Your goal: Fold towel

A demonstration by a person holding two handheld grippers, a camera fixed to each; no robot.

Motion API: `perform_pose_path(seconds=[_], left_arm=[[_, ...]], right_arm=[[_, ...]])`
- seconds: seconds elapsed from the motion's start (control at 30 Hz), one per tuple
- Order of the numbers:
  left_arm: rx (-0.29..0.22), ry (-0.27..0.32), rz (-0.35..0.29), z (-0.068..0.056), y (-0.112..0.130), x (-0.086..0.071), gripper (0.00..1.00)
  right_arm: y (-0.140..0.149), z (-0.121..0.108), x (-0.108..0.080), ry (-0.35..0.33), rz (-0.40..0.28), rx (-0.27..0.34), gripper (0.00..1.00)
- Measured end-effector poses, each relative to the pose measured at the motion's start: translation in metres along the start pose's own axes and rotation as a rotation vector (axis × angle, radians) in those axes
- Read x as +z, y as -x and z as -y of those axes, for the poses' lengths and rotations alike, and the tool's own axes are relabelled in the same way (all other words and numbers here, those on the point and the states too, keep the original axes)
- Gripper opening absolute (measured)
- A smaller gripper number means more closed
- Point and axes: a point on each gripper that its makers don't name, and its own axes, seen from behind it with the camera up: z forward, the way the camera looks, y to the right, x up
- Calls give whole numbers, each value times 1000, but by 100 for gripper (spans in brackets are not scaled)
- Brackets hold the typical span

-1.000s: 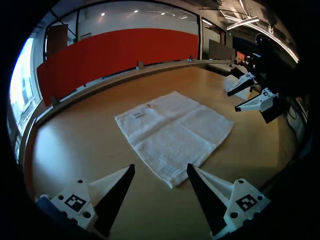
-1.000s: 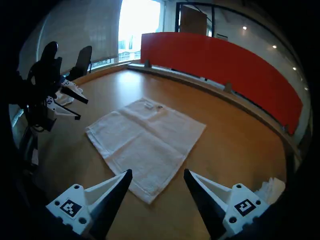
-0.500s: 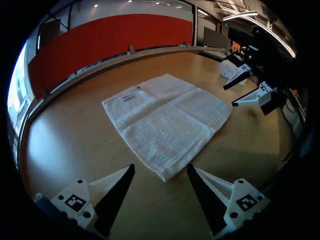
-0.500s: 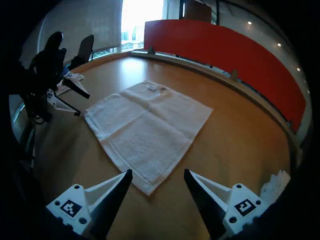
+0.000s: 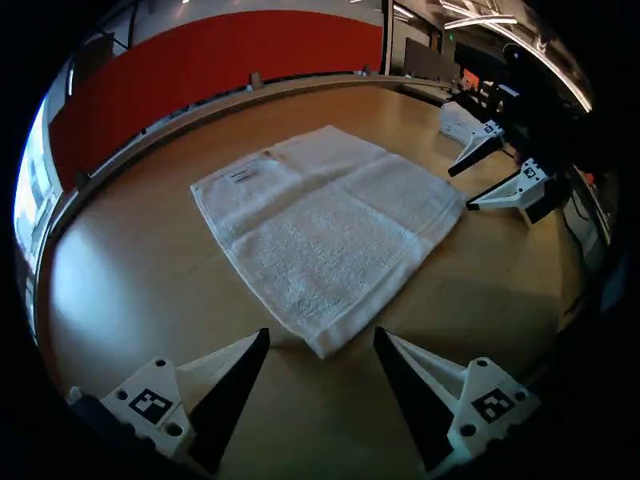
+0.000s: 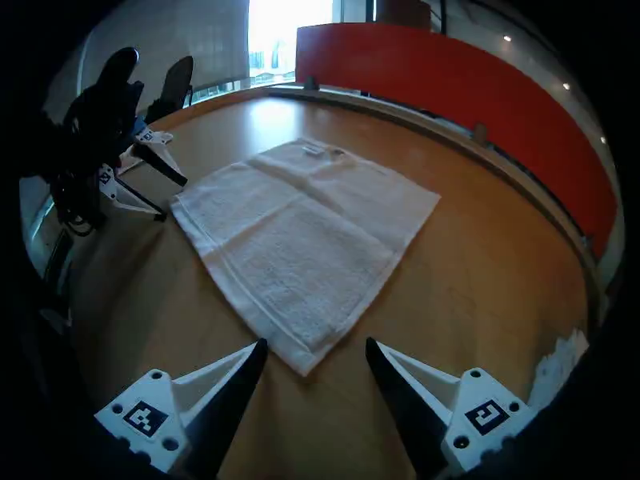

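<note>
A white towel (image 5: 328,220) lies spread flat on the wooden table (image 5: 136,272), with a small label near its far corner. My left gripper (image 5: 322,348) is open, and the towel's near corner lies just ahead of the gap between its fingers. In the right gripper view the same towel (image 6: 300,232) shows from the opposite side. My right gripper (image 6: 315,356) is open too, with another corner of the towel just in front of its fingers. Each gripper also appears far off in the other's view: the right gripper (image 5: 488,184) beside the towel's right corner, the left gripper (image 6: 164,196) beside its left corner.
A red partition (image 5: 216,72) runs along the table's far edge. A second pile of white cloth (image 5: 458,124) lies on the table behind the right gripper, also seen as white cloth (image 6: 560,360) at the edge of the right gripper view. Dark chairs (image 6: 148,92) stand by the window.
Both grippers have moved forward and lower toward the towel, so its corners now sit close to the fingertips. The towel itself has not moved and both grippers have stayed open.
</note>
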Motion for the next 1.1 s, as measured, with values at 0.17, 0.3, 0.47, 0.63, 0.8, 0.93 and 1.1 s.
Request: perform_pose_path(seconds=[0.17,0.3,0.47,0.63,0.8,0.93,1.1], left_arm=[[0,-3,7,-2,1,3,96],[-4,-5,8,-2,1,4,96],[-4,-7,9,-2,2,4,96],[-8,-10,15,-2,2,3,92],[-12,-15,21,-1,3,3,86],[-11,-15,24,-2,3,3,83],[-11,-14,27,-2,2,3,82]], right_arm=[[3,-1,2,-3,4,2,92],[3,0,3,-11,4,1,90],[4,3,2,-25,4,2,84],[4,4,0,-30,1,3,74],[4,5,1,-32,2,3,65],[4,6,2,-36,5,-2,61],[3,6,2,-43,7,-5,52]])
